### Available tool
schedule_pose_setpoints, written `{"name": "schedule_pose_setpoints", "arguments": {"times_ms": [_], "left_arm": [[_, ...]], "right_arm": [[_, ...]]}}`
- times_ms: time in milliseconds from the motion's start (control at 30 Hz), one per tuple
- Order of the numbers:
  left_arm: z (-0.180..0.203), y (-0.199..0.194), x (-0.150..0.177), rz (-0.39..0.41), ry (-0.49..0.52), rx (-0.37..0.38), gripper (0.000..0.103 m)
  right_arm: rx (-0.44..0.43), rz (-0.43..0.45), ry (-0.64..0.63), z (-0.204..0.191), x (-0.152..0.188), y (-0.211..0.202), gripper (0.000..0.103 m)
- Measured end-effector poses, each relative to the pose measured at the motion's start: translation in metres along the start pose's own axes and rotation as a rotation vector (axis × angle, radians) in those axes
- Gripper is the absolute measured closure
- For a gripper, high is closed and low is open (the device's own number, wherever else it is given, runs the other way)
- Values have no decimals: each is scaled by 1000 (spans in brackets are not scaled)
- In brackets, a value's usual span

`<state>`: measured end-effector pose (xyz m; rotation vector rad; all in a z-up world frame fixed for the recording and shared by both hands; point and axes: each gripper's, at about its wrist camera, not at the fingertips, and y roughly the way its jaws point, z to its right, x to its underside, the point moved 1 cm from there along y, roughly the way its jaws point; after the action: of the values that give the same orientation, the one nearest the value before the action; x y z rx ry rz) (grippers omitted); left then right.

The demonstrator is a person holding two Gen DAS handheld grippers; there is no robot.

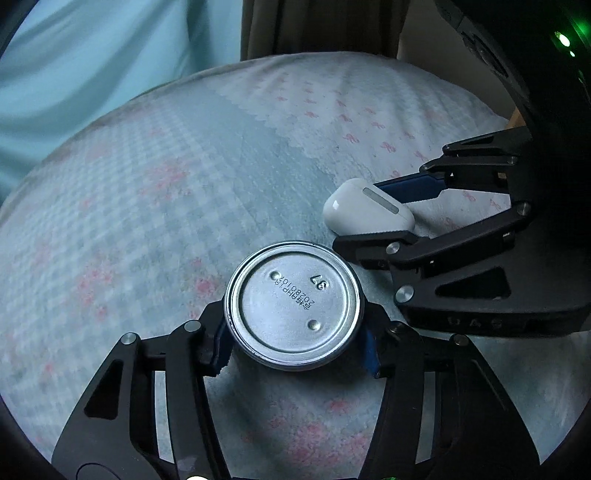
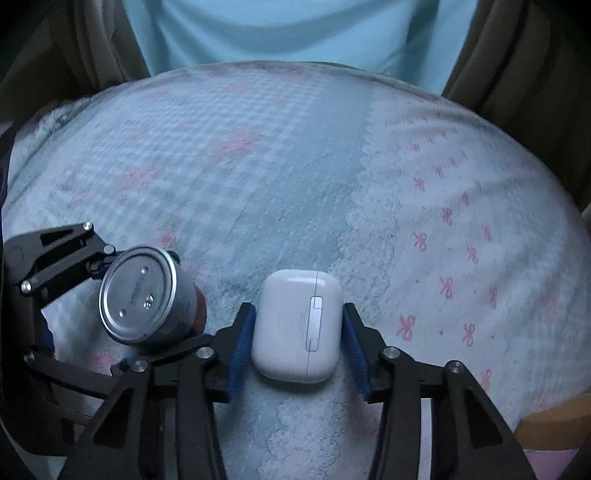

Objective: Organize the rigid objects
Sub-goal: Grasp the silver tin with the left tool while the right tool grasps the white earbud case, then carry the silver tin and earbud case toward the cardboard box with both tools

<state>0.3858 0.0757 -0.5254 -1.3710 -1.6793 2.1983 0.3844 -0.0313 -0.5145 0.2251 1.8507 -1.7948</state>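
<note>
1. Centrally, the left gripper point(image 1: 295, 345) clamps a small metal can point(image 1: 293, 304); its blue-padded fingers point(image 1: 221, 350) press against opposite sides of the can's body.
2. Seen from the left wrist, the can's flat silver end faces the camera and bears a stamped code and two small dimples.
3. Seen from the right wrist, the same can point(image 2: 147, 295) is tilted, with a dark red band at its far end, and is held above the cloth by the left gripper point(image 2: 110, 317).
4. The right gripper point(image 2: 297, 339) holds a white earbud case point(image 2: 297, 326); a blue pad point(image 2: 240, 350) lies against each side of the case.
5. In the left wrist view, the earbud case point(image 1: 367, 210) sits just beside the can, up and to its right, between the fingers of the right gripper point(image 1: 373, 210).
6. Both items are over a pale blue checked cloth point(image 1: 147, 184) with pink bows.
7. A light blue fabric point(image 2: 295, 29) fills the background beyond the cloth.
</note>
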Motion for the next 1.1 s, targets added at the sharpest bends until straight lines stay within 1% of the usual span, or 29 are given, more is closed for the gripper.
{"name": "schedule_pose_setpoints", "arguments": {"times_ms": [167, 267, 367, 567, 667, 767, 900, 1000, 1100], "left_arm": [[-2, -3, -2, -17, -7, -3, 53], [-3, -9, -3, -25, -14, -14, 53], [-3, -23, -2, -18, -22, -23, 53], [-1, -64, -5, 2, -40, -52, 53], [2, -95, -11, 14, -61, -66, 53], [4, -137, -21, 32, -101, -78, 53], [14, -197, -40, 42, -151, -87, 53], [23, -240, -51, 39, -190, -54, 53], [35, -274, -60, 44, -188, -50, 53]], "right_arm": [[-15, -19, 43, 6, -1, -1, 60], [-10, -4, 52, 6, -1, -10, 61], [-5, 9, 58, 4, -2, -21, 61], [-1, 43, 76, -2, -3, -59, 61], [5, 64, 86, -5, -4, -91, 61], [15, 83, 101, -7, -6, -133, 61], [33, 75, 173, -5, -6, -200, 61], [49, 70, 221, -3, -2, -248, 61], [62, 75, 264, 2, 6, -289, 61]]}}
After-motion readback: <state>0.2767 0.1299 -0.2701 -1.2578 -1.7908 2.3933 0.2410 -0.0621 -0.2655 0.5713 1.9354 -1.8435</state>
